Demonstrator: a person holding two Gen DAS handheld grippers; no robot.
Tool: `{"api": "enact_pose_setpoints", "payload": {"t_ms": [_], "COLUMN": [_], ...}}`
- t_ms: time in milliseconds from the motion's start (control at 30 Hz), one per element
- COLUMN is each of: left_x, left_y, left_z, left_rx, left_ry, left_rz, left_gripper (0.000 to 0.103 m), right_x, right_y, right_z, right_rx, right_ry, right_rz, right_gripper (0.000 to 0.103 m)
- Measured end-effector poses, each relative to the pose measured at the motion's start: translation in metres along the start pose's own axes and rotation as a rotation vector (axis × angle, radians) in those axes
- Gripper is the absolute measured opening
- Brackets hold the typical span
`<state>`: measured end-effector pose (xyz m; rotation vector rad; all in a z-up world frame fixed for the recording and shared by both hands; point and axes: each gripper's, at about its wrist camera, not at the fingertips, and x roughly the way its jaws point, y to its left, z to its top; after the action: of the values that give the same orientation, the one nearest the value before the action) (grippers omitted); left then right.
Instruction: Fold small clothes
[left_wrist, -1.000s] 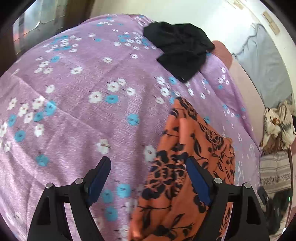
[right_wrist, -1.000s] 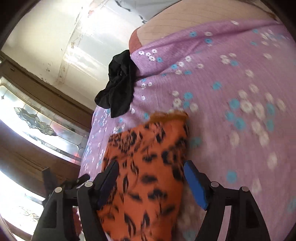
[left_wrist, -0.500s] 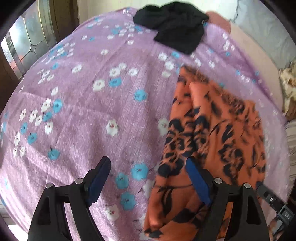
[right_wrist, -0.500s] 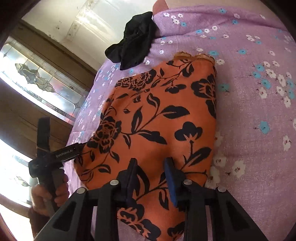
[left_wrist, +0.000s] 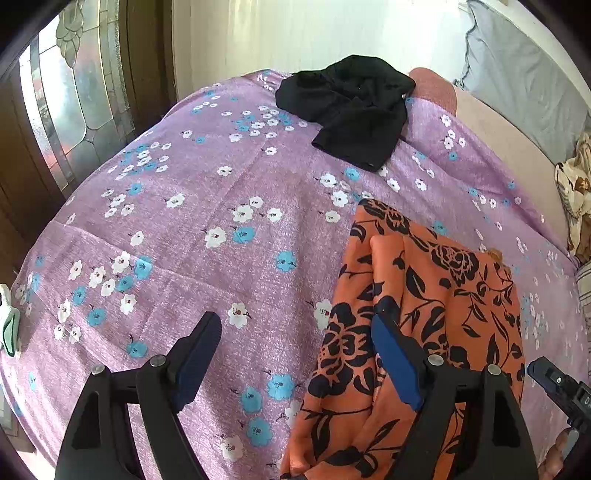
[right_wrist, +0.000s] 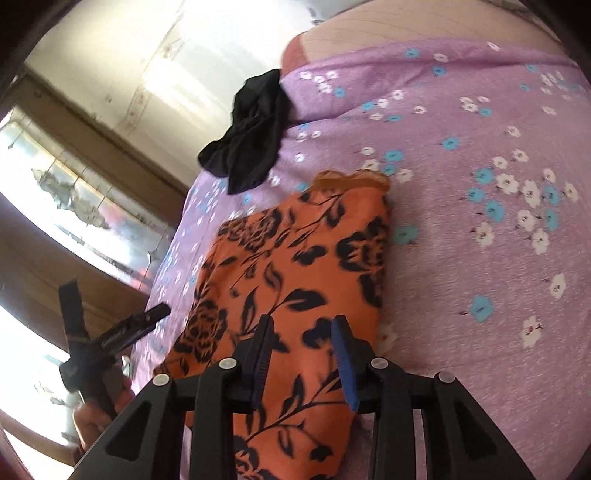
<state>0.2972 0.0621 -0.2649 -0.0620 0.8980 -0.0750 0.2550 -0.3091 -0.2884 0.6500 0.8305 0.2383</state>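
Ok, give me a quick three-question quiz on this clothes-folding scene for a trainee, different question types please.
1. True or false: the black garment lies on top of the orange floral garment.
2. Which gripper has its jaws spread wider? A) left gripper B) right gripper
3. Fill in: the bedsheet is purple with white and ____ flowers.

Key: 1. False, they lie apart. 2. A. 3. blue.
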Motion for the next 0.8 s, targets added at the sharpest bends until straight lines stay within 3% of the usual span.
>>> {"api": "enact_pose_setpoints", "payload": {"t_ms": [167,200,267,800], "left_x": [-0.005,-0.004,-0.005,-0.019], "left_y": [-0.001,-0.003,-0.005,-0.026], "left_z": [0.000,0.000,0.000,-0.002], "left_rx": [0.006,0.009,0.017,0.096], "left_ry": [-0.021,-0.022,-0.026,-0.108], "left_rz": [0.009,0.011,0.012,0.018], "left_gripper": [0.084,0.084,0.084,0.084], "right_x": [-0.001,-0.001,-0.002,-0.002], "right_y": [-0.004,-0.004,-0.002,-0.004], "right_z": [0.002,0.002,0.002,0.003], "right_rx": [0.016,0.016,0.011,0.011], "right_ry": [-0.009,-0.012,-0.026,-0.025], "right_rz": [-0.002,0.001,0.008,0.000], "right_gripper": [0.041,0.052,0.062,0.062]}}
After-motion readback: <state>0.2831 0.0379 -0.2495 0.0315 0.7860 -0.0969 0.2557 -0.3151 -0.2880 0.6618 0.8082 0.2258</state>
